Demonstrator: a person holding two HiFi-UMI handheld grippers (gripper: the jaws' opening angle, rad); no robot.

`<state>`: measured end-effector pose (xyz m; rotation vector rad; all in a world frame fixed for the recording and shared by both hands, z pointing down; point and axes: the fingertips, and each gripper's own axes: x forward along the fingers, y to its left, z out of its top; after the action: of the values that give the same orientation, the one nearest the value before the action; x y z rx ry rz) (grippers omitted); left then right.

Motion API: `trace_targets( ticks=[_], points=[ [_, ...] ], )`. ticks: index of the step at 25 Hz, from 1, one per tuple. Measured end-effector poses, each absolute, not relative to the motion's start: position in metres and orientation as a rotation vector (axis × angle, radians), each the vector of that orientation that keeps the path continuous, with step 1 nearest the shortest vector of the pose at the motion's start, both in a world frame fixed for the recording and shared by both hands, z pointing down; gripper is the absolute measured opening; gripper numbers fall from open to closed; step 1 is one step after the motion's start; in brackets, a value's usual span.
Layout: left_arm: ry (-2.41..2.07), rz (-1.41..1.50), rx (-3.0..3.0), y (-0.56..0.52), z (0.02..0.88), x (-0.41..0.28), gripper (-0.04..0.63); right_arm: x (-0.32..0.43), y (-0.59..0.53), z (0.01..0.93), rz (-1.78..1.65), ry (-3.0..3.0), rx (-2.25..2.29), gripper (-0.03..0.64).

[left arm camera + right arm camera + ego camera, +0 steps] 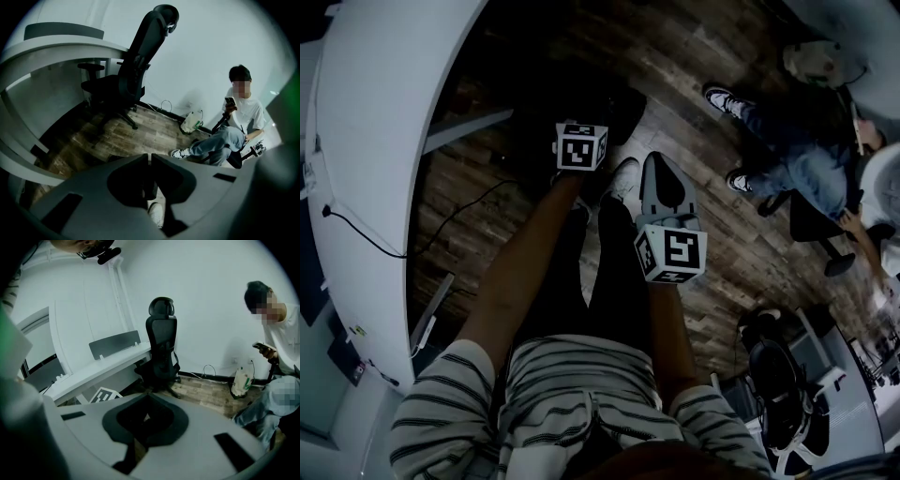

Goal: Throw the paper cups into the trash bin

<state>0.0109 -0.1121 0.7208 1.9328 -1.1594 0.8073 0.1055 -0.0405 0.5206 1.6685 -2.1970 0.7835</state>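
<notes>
No paper cup and no trash bin shows in any view. In the head view both grippers hang low over the dark wooden floor, in front of the holder's legs. The left gripper's marker cube sits left of centre, and its jaws are lost in the dark beyond it. My right gripper points away from me, with its marker cube nearer to me. My left gripper has its jaw tips together with nothing between them. In its own view my right gripper is shut too and empty.
A white curved desk runs along the left. A black office chair stands by it, also visible as the chair ahead of the right gripper. A seated person is at the right, a white bag by the wall, another chair behind.
</notes>
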Motion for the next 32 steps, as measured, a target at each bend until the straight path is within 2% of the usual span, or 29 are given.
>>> trace_targets(
  ticks=[7,32],
  points=[
    [-1.184,0.701,1.983,-0.116,0.662,0.014,0.025,0.101,-0.039,0.49,0.73,-2.224,1.68,0.015],
    [-1.261,0.476,2.126,-0.084,0.494,-0.008,0.023,0.09,-0.026,0.376,0.564,-2.334,1.724,0.015]
  ],
)
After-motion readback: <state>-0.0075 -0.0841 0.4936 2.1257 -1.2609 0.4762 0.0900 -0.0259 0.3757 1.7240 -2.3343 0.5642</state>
